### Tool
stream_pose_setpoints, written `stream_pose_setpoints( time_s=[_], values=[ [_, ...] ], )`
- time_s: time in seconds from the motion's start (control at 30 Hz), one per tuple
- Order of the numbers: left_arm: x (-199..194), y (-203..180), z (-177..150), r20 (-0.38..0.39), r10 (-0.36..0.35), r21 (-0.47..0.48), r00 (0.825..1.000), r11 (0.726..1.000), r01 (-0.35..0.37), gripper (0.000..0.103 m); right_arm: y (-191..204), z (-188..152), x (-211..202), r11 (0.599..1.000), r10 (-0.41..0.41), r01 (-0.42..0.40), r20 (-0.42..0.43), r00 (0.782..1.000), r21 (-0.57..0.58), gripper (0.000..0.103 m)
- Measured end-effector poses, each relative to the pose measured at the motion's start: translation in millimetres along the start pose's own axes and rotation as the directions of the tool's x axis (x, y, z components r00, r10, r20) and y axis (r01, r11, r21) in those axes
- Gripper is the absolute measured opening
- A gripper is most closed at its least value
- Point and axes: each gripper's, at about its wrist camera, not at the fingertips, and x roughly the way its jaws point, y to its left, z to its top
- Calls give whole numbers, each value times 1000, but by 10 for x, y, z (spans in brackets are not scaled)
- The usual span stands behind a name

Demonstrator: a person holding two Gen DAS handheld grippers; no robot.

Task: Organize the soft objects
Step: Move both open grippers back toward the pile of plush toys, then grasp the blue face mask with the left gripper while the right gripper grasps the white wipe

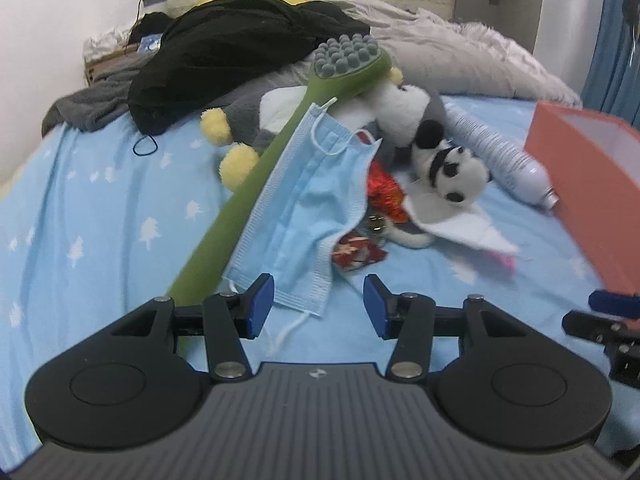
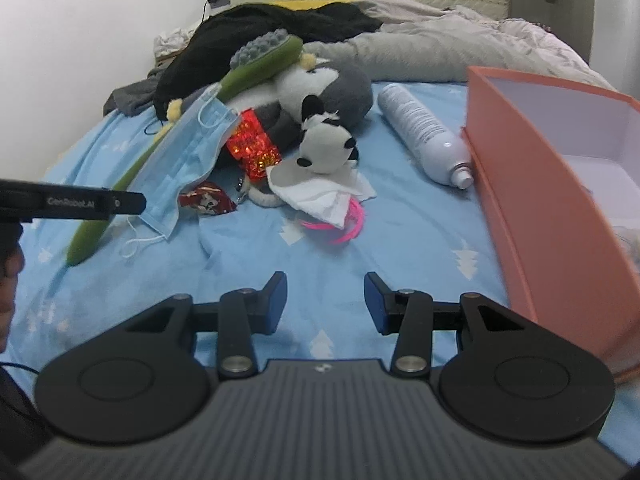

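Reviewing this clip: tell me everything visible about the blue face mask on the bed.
The face mask is a light blue pleated disposable one with thin white ear loops, of soft non-woven fabric by its look. It lies unfolded and slightly crumpled, draped aslant over the green long-handled brush, its lower edge on the blue bedsheet. Its right side overlaps a small red packet. One loop trails loose on the sheet. Neither gripper touches it.

Panda plush [image 2: 326, 146], grey plush [image 2: 340, 88], heaped together

Even, soft indoor light; cool cast.
Fisheye bends edges; orange box [image 1: 592, 168] and tissue [image 1: 464, 228] smeared by blur; no hard shadows.
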Motion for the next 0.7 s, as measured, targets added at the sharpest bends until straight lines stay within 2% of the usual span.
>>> stream_pose_setpoints(
  time_s=[0.17, 0.43, 0.7],
  values=[
    [226, 27, 53, -8, 5, 12, 1000, 1000, -5, 56, 49, 99, 256, 998, -1, 1, 4, 1000, -58, 45],
    [499, -46, 225, 14, -13, 14, 1000, 1000, 13, 55, 86, 417, 562, 995, 0, 7, 69, 998, -97, 44],
    [849, -247, 330, 1, 2, 93, 1000, 996, -2, 56, 223, 488, 848, 981, 18, -7, 53, 998, -193, 44]
  ],
)
